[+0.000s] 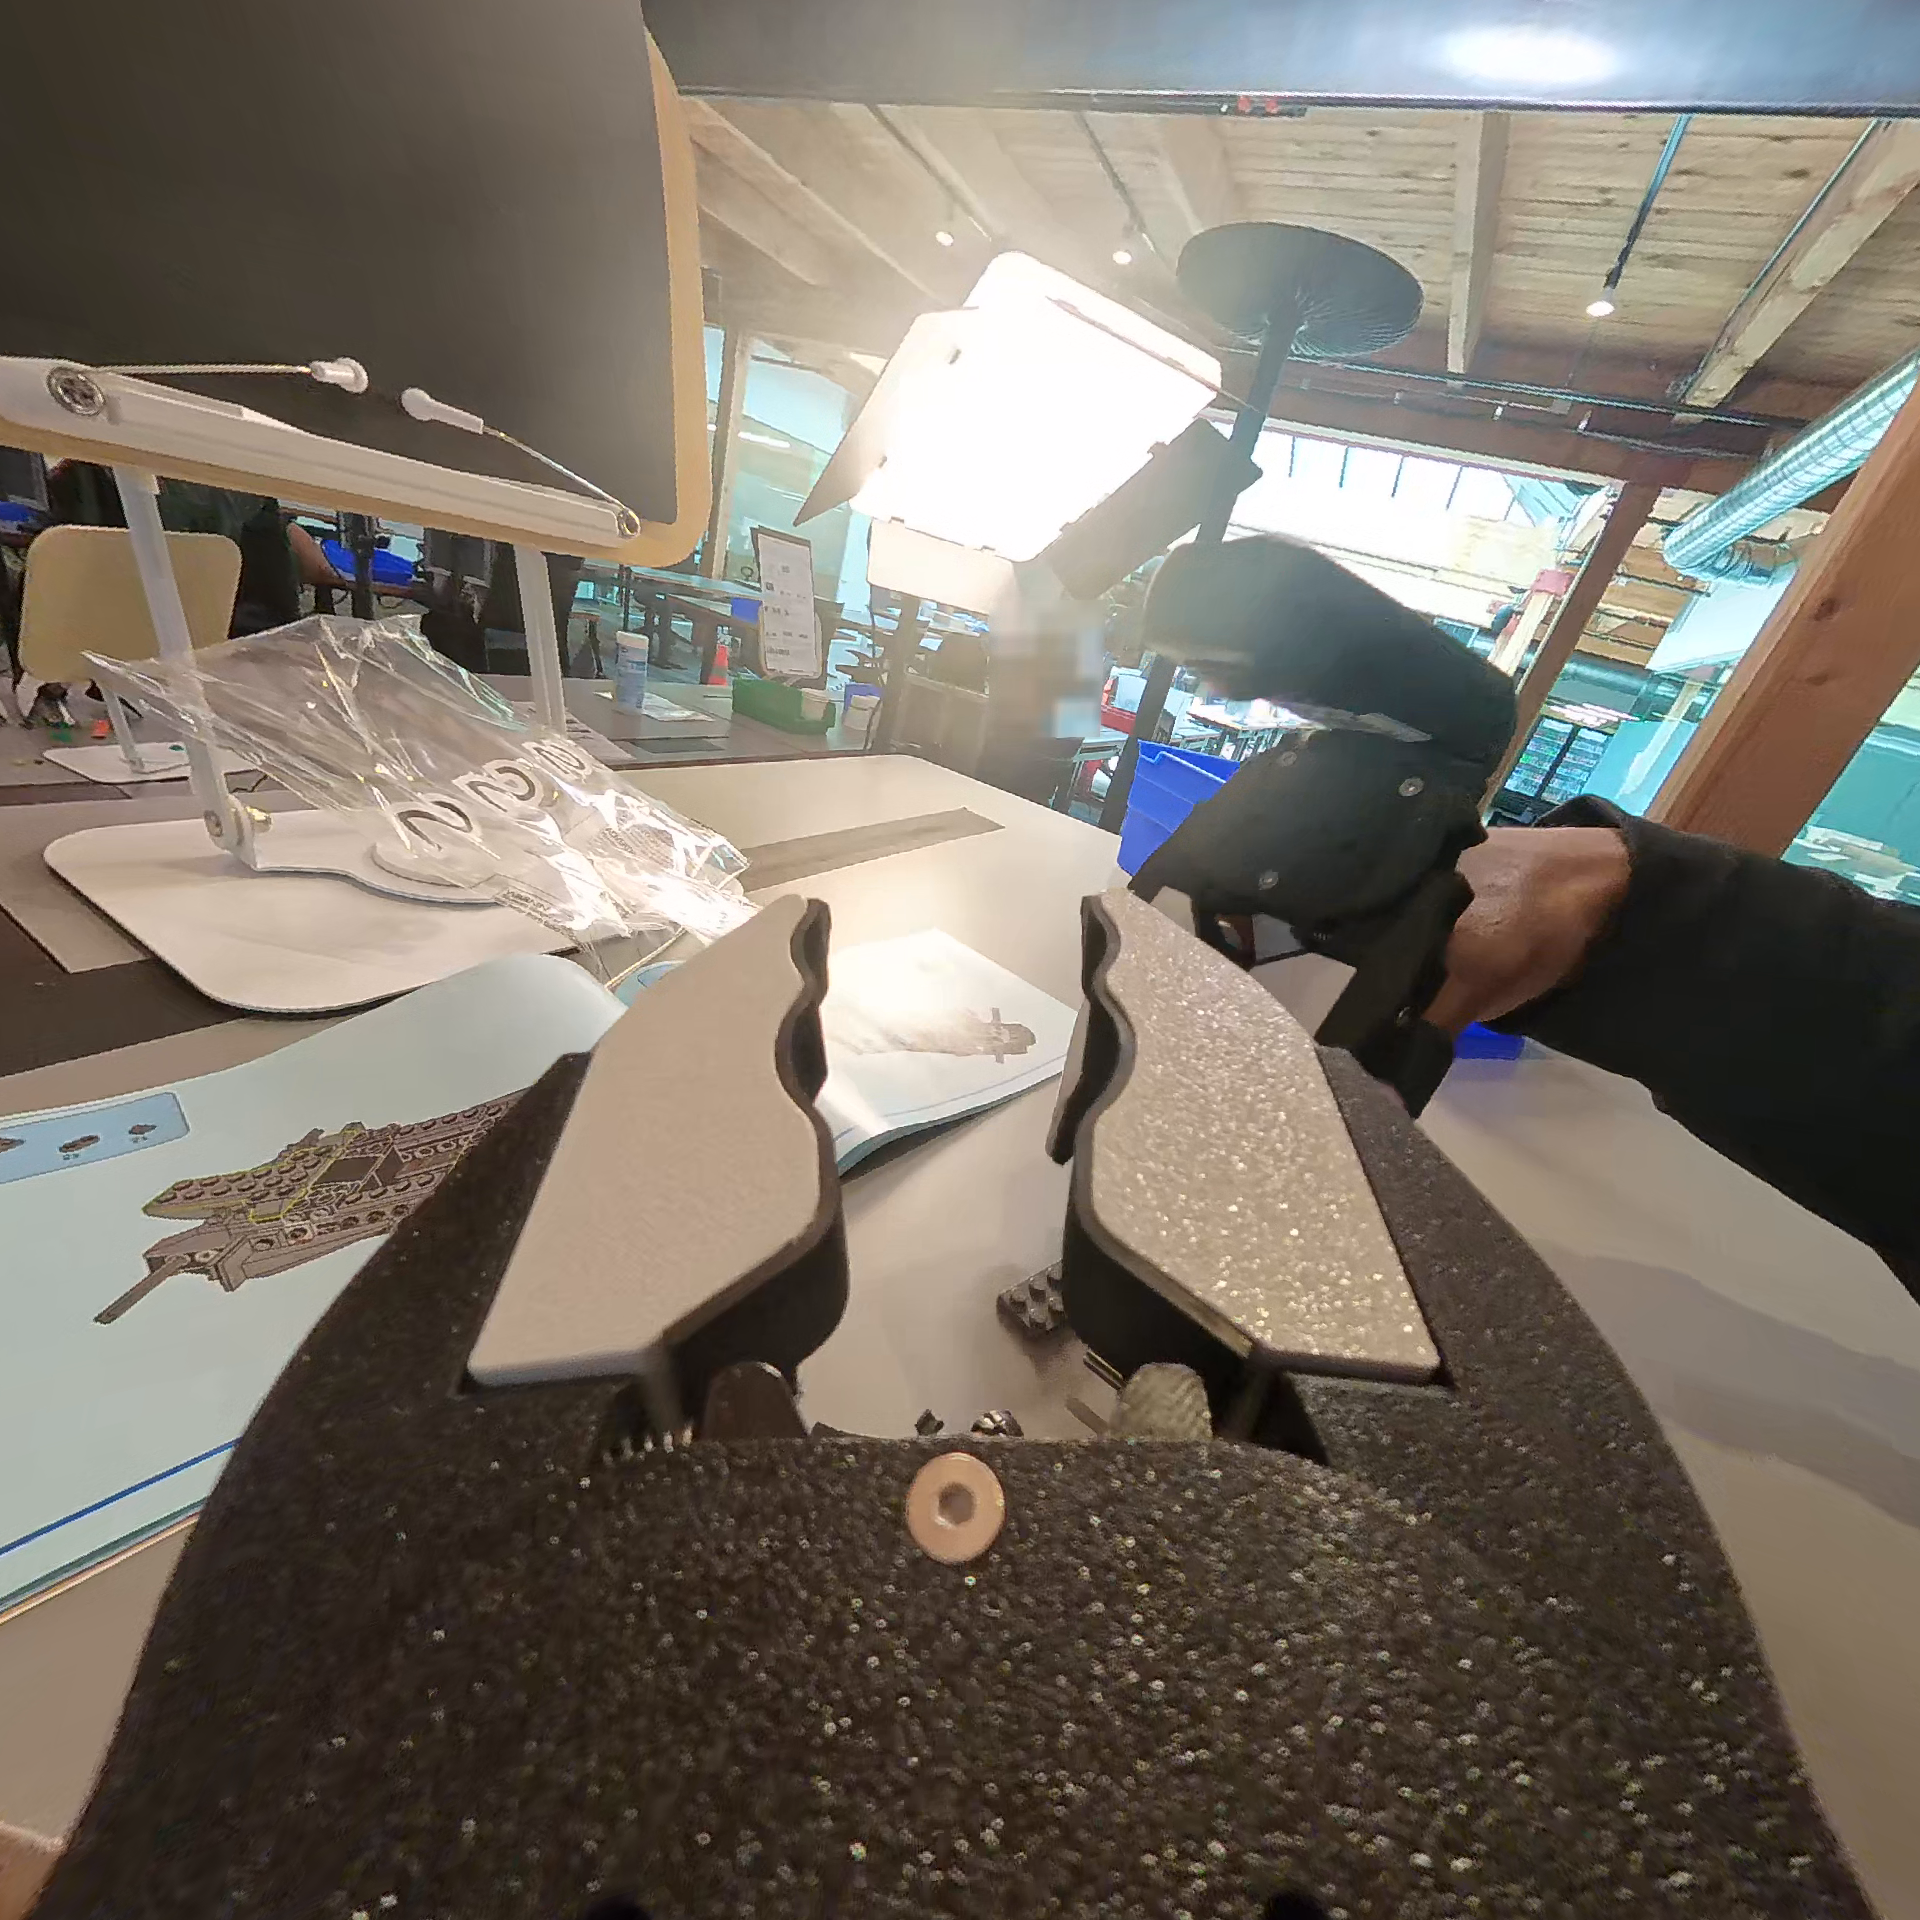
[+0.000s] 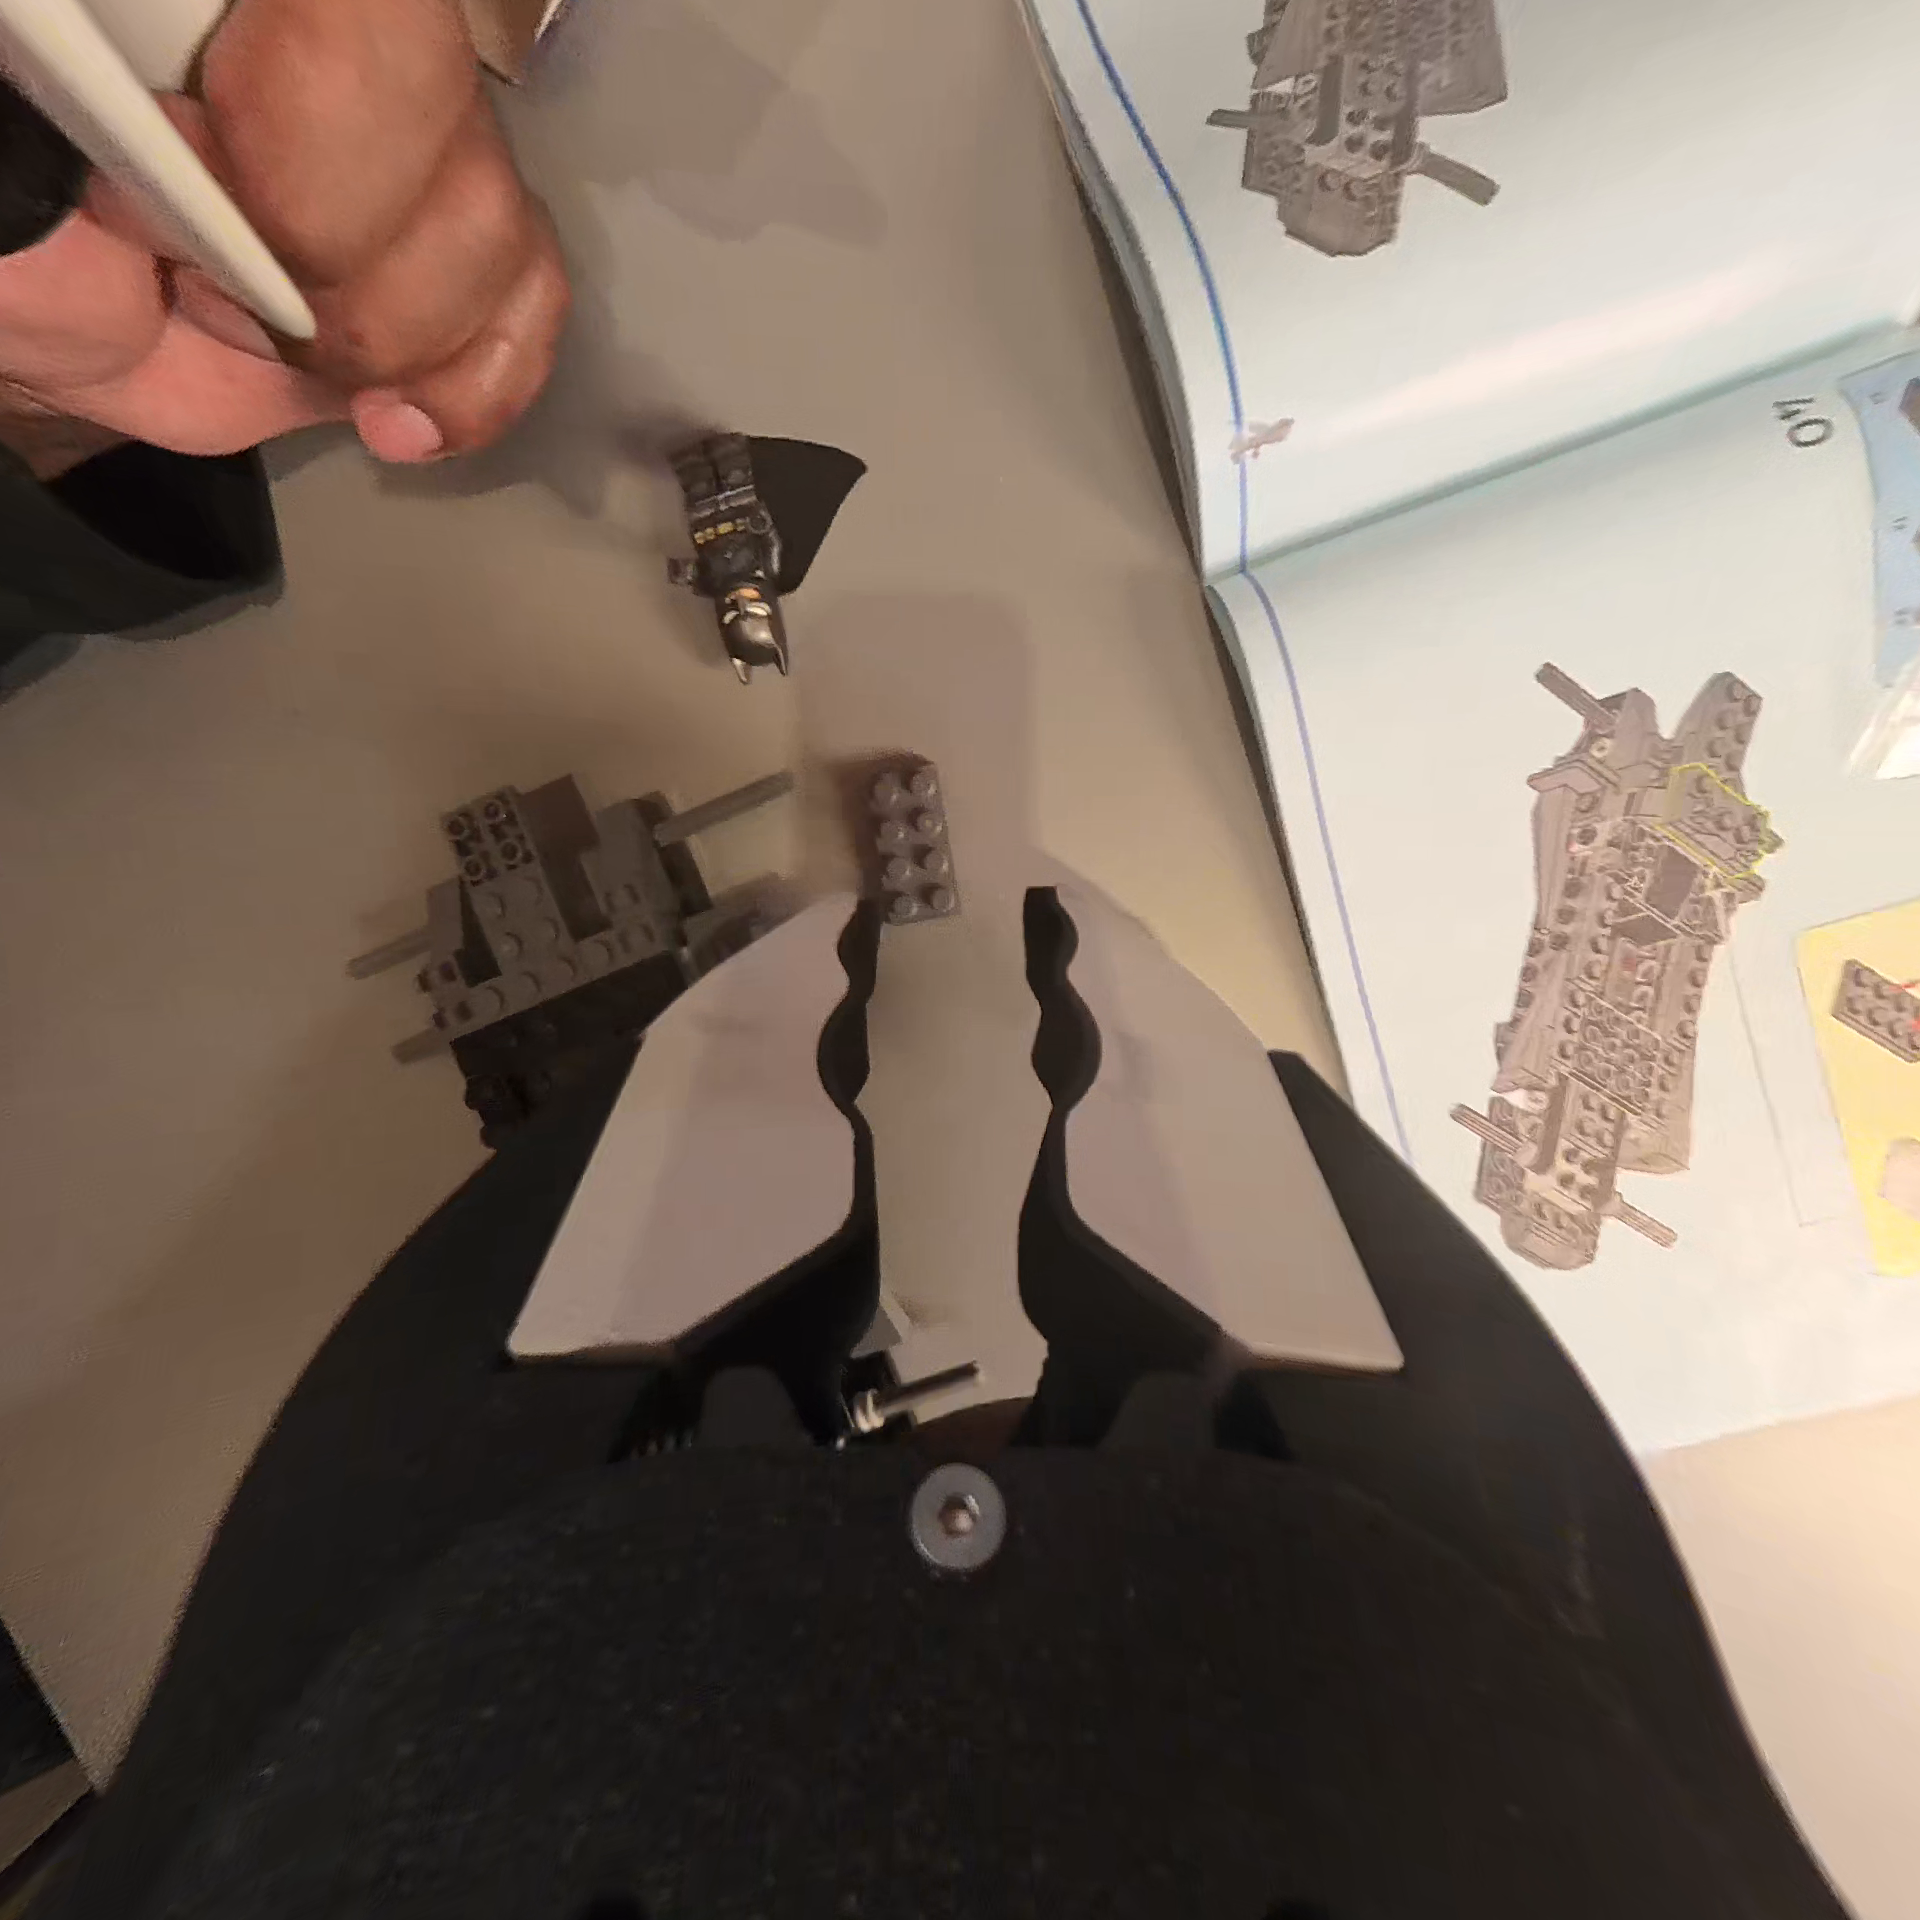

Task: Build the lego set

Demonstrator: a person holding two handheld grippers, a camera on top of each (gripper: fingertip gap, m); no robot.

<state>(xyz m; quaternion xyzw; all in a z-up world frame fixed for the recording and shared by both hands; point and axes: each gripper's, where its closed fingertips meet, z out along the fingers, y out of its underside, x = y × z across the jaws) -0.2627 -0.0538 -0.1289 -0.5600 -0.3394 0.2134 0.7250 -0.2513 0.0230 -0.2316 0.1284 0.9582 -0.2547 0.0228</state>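
In the right wrist view, my right gripper (image 2: pixel 951 912) is open and empty, pointing down at the grey table (image 2: pixel 312 1195). A small grey studded plate (image 2: pixel 912 852) lies flat just beyond its left fingertip, not between the pads. A part-built grey brick model (image 2: pixel 540 925) with axle pins lies to the left. A dark caped minifigure (image 2: pixel 743 551) lies farther off. In the left wrist view, my left gripper (image 1: pixel 951 935) is open and empty above the table. A dark studded plate (image 1: pixel 1034 1299) shows below it. The right gripper's black body (image 1: pixel 1340 831) hangs to its right, fingertips hidden.
An open instruction booklet (image 2: pixel 1558 499) lies to the right and also shows in the left wrist view (image 1: pixel 156 1247). A clear plastic bag (image 1: pixel 416 748) and a white stand (image 1: pixel 208 914) are at the back left. A hand (image 2: pixel 343 260) is at the upper left. The gap from one gripper's tips to the other's is roughly 12 cm.
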